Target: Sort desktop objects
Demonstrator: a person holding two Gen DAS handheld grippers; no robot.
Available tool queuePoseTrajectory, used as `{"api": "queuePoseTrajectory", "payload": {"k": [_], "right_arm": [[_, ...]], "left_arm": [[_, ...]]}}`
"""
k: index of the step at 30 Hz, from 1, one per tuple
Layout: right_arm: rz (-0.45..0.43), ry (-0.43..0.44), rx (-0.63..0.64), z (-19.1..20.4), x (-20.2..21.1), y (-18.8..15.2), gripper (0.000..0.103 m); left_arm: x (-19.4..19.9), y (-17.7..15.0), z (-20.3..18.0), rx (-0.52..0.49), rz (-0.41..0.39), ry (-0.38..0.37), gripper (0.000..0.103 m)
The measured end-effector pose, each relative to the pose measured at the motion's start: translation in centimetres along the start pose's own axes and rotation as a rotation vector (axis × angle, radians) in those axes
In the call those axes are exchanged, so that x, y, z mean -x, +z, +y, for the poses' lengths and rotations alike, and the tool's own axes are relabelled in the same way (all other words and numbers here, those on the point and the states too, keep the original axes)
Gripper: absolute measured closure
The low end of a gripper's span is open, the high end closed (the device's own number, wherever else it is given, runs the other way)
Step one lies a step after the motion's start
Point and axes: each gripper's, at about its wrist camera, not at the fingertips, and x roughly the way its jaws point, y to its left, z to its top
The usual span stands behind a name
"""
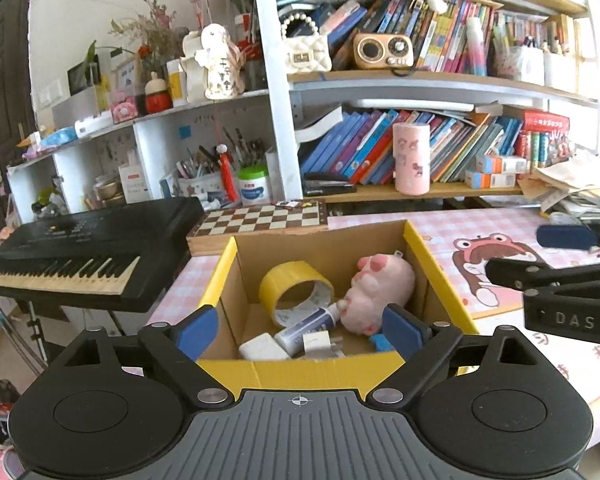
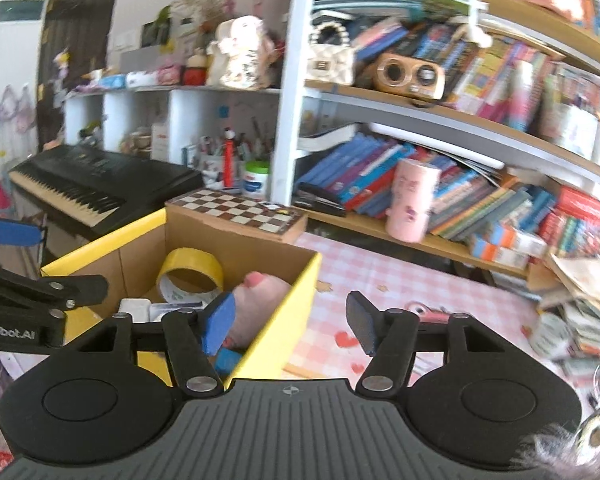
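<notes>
Table (image 1: 440,224) has a pink-and-white checked cover with a cartoon monster print (image 1: 496,264). Directly on it: open cardboard box with yellow-taped rim (image 1: 324,372), wooden chessboard (image 1: 260,220) touching the box's far side, messy paper pile (image 1: 572,188) at far right.

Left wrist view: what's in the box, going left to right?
Inside the cardboard box: white charger, then yellow tape roll, then pink plush pig. The tube and plug overlap them, so I leave those out.

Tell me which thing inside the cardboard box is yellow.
The roll of tape, leaning on the back wall. The plush toy is pink; the other things are white.
</notes>
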Motion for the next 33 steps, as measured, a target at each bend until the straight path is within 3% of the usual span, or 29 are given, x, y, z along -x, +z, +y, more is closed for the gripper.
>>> {"api": "queuePoseTrajectory", "payload": {"k": [15, 26, 33], "right_arm": [[0.056, -0.166, -0.126, 0.2, 8.1, -6.2, 0.042], [0.153, -0.264, -0.159, 0.3, 11.8, -11.2, 0.032], [0.218, -0.293, -0.219, -0.3, 12.4, -13.1, 0.02]], "left_arm": [[4.5, -4.3, -1.0, 0.018, 0.001, -0.031, 0.011], [5.7, -7.5, -2.2, -0.021, 0.028, -0.013, 0.008], [6.2, -8.9, -3.4, -0.02, 0.055, -0.001, 0.002]]}}
